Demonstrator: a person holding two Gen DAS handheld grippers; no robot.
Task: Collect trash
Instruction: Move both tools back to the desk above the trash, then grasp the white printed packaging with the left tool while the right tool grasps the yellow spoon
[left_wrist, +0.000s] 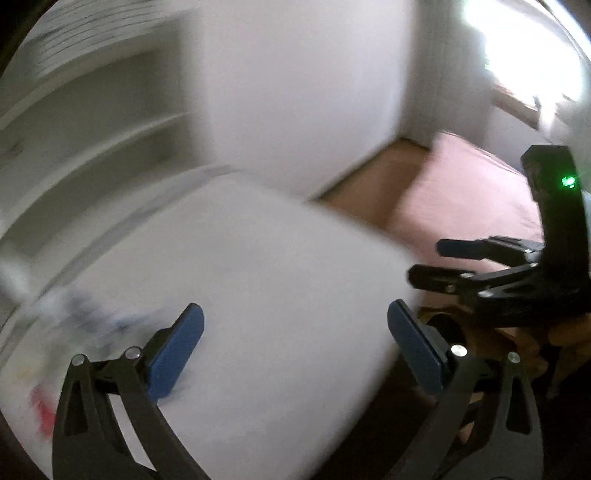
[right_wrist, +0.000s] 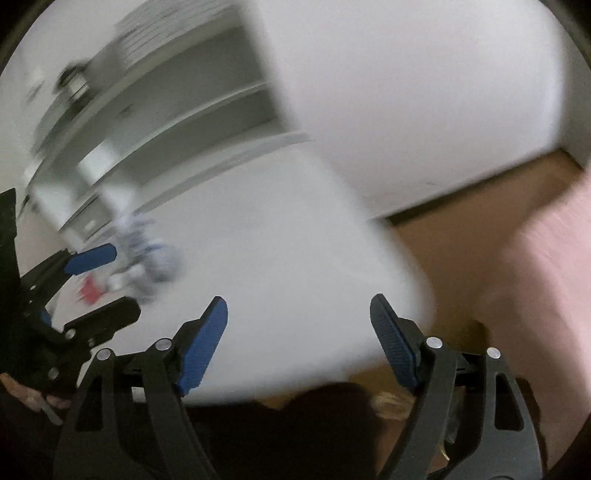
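L claw (left_wrist: 295, 347) & R claw (right_wrist: 297, 339) both spread, empty, over table (left_wrist: 277, 266). Risk: blur, could overshoot trash (right_wrist: 147, 254).

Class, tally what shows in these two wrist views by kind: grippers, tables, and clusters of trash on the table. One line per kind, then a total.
Grippers: 2, left gripper and right gripper, both open
White table: 1
Blurred trash cluster: 1, pieces uncountable
Total: 4
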